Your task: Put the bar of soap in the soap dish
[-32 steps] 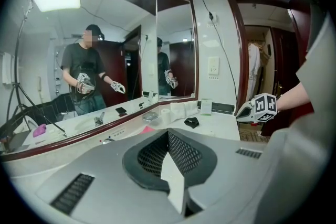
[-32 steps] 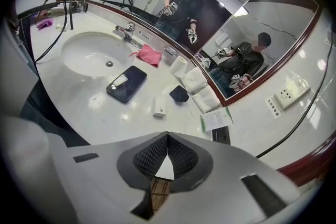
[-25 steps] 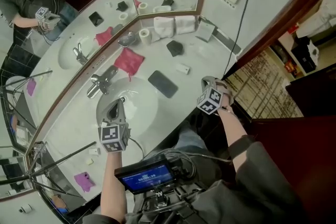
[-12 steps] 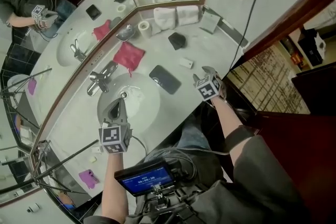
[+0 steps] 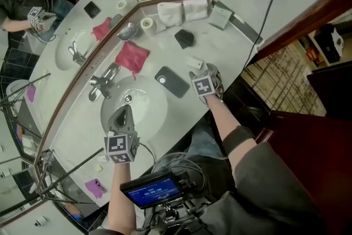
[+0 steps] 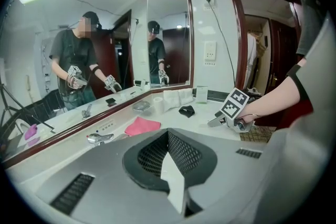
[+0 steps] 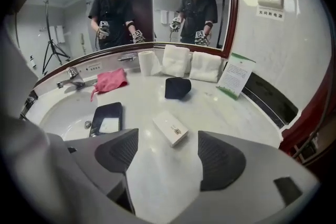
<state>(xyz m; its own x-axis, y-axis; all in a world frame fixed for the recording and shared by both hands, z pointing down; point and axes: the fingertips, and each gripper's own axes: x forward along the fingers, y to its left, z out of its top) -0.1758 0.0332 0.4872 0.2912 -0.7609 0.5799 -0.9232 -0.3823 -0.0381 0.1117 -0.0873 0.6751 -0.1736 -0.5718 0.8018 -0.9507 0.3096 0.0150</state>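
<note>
— What's the person wearing?
— A dark grey shirt [image 5: 275, 184], short sleeves.
— And the tools?
— The left gripper [image 5: 122, 114] and right gripper [image 5: 204, 70]: grey, black meshed pads [image 7: 223, 160], black-and-white marker cubes [image 5: 121, 147].

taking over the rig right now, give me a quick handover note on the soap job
Left gripper: shut, empty, above the sink.
Right gripper: open, jaws have just been opening, nothing between them, pointed down at the counter.
Bar of soap: small white box lying flat on the counter, untouched, just ahead of the right jaws.
Soap dish: probably the silvery dish at the back of the counter, beside the paper roll.
Done: nothing yet.
Left: grip the soap, carry it to the dish, set it in.
</note>
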